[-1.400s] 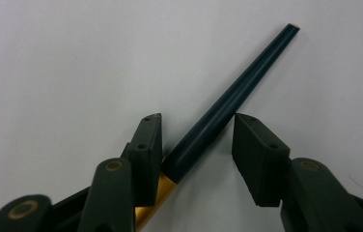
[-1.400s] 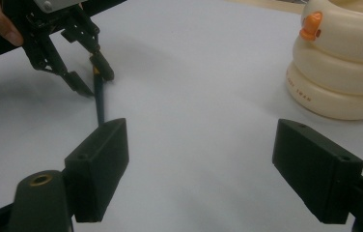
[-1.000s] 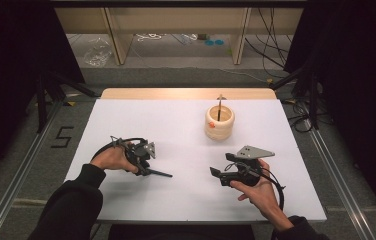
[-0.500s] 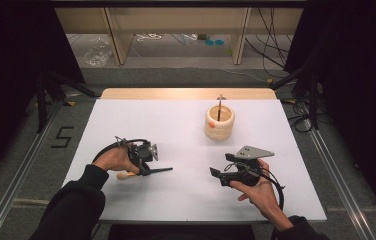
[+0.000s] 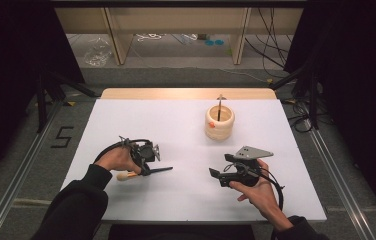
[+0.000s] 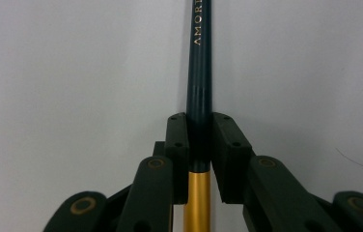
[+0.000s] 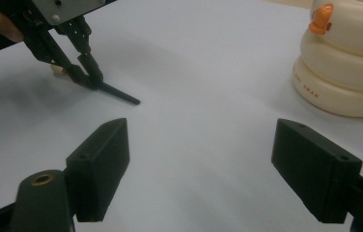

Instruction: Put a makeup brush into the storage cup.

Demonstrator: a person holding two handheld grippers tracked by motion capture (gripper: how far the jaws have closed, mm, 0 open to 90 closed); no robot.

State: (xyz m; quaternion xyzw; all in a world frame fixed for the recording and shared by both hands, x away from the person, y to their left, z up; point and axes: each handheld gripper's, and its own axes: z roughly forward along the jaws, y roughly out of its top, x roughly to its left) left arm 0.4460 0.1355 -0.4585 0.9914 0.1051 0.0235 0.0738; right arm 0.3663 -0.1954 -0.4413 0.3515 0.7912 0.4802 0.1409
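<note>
The left gripper [image 5: 145,161], at lower left of the high view, was clamped on a slim dark-handled makeup brush with a gold metal ferrule [image 5: 148,172], lying low over the white table [image 5: 176,130]; its jaws had just been closing. The left gripper view showed the pads [image 6: 177,140] pressing the dark handle and gold lettering "AMOR" at top centre. The right gripper [image 7: 199,164] stood wide apart, holding nothing. Its view showed "SWAN" printed on the cream ringed holder [image 7: 348,63] at upper right.
</note>
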